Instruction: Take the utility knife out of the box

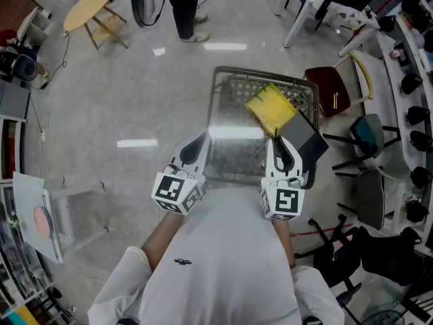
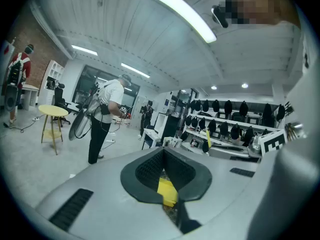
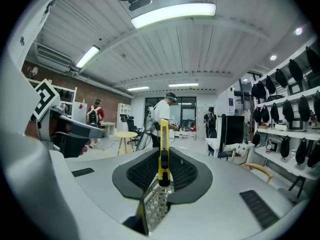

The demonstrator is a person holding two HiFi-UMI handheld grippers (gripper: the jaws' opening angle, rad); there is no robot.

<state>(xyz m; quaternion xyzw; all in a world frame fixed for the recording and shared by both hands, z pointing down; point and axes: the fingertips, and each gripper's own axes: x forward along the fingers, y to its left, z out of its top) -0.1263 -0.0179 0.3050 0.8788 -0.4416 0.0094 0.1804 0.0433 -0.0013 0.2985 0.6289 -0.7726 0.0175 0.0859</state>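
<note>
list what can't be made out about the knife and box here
- Utility knife blade: right gripper view shows it edge-on in the right tongs; out or retracted, unclear.
- Box floor: head view, partly hidden under both tongs and the yellow shape.
- Yellow patch: left gripper view, mostly behind the left tongs; unidentifiable.

Ahead of us the mesh basket (image 1: 230,80) sits on the floor, with the box (image 1: 308,141) at its right edge. Our right gripper (image 1: 279,144) hangs over the basket's near right corner, just beside the box, with the utility knife (image 3: 163,156) upright between its jaws. Our left gripper (image 1: 201,139) is over the near left corner. A chair (image 1: 335,90) stands right of the basket, a person (image 1: 184,5) behind it, and a round table (image 1: 88,7) far back on the left.
</note>
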